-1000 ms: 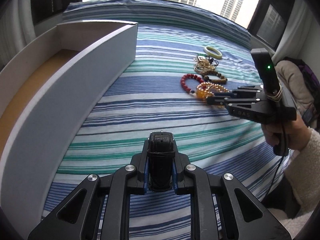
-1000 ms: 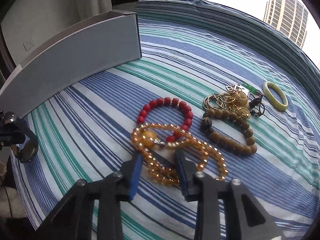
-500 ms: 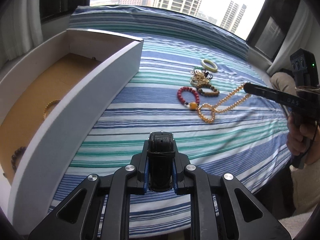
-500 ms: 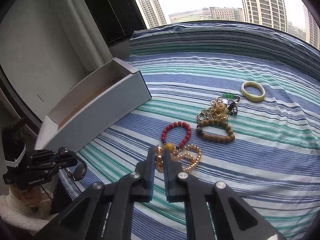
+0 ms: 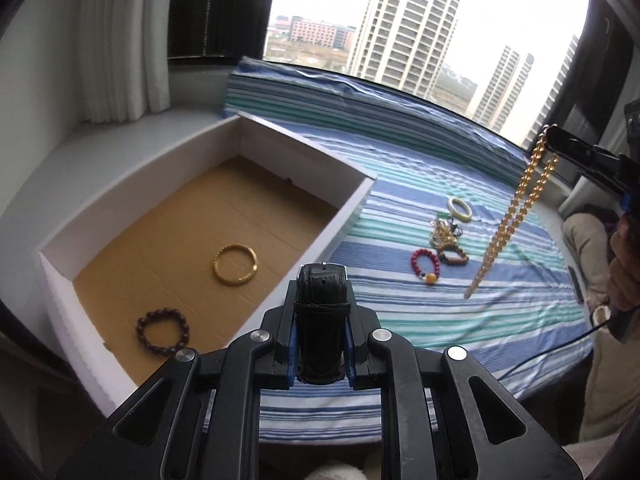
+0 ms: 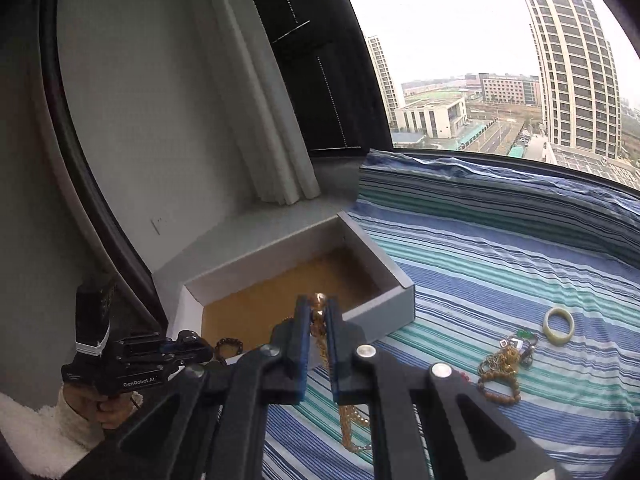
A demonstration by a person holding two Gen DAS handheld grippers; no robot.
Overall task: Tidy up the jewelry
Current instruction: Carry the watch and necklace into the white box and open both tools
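Note:
My left gripper (image 5: 321, 280) is shut on a black leather watch strap (image 5: 322, 312), held above the near right wall of the white box (image 5: 344, 212). Inside the box lie a gold bangle (image 5: 235, 265) and a dark bead bracelet (image 5: 162, 332). My right gripper (image 6: 319, 305) is shut on a long amber bead necklace (image 5: 508, 220), which hangs free above the striped cloth (image 5: 420, 312). On the cloth lie a red bead bracelet (image 5: 425, 266), a brown bead bracelet (image 5: 453, 257), a tangle of gold chains (image 5: 442, 234) and a pale jade bangle (image 5: 459, 209).
The white box (image 6: 304, 276) stands at the cloth's left edge, next to a grey sill and white curtains (image 5: 120, 40). A window with tower blocks runs behind. A hand and fleece sleeve (image 6: 80, 404) hold my left gripper (image 6: 192, 350); a cable (image 5: 560, 348) trails at right.
Both grippers have risen well above the cloth. The right one shut on the amber necklace and lifted it clear of the pile. The left one stayed shut on the watch strap, and the box's inside came into view.

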